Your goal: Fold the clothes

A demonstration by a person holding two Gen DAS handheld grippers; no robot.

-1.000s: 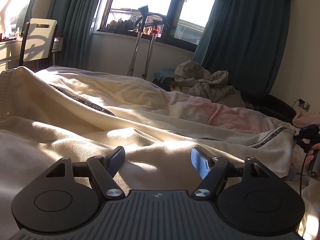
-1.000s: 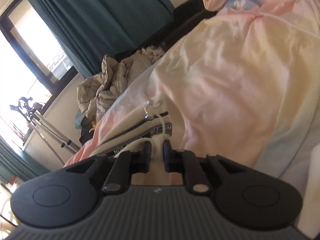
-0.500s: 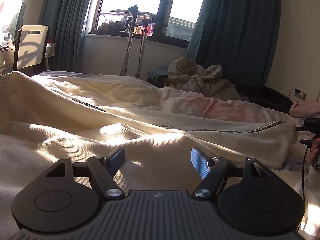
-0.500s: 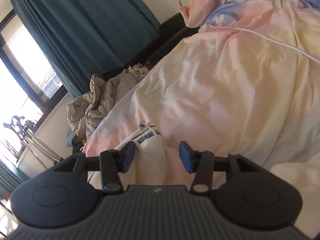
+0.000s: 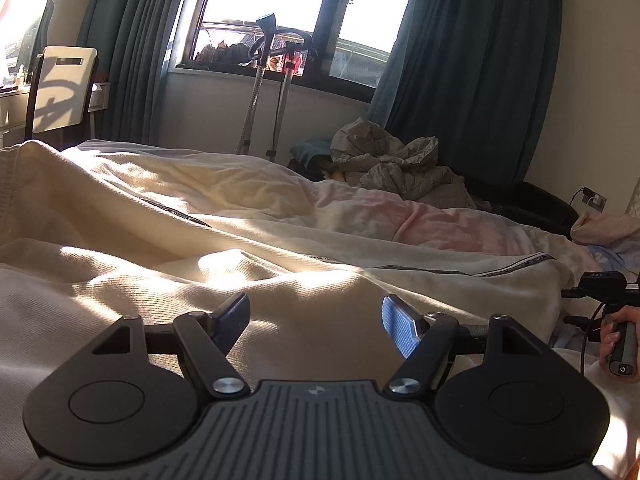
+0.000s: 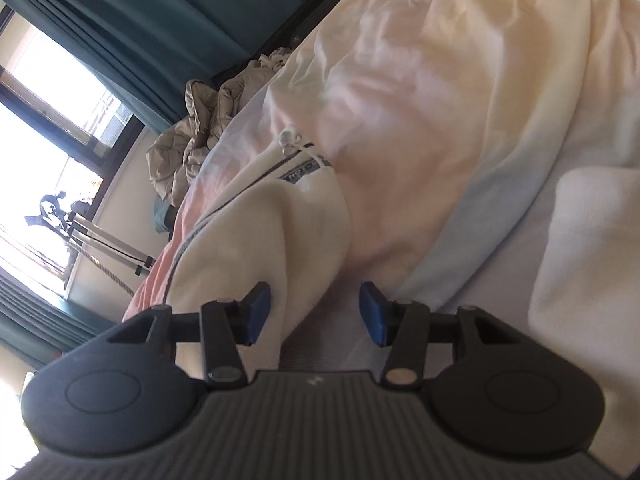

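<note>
Both claws stand open: the left gripper (image 5: 314,320) hovers with nothing between its two blue pads over the cream garment (image 5: 168,264), and the right gripper (image 6: 314,314), its jaws parted within the last second, has the garment's corner slack between them, unpressed. One garment lies spread across the pastel bedding (image 6: 420,92). Beyond sit one crumpled grey quilt (image 5: 396,168), two crutches (image 5: 264,80), one chair (image 5: 64,88) and two teal curtains (image 5: 472,68)

Cream garment (image 5: 168,216) with dark lettered trim lies rumpled on bed
</note>
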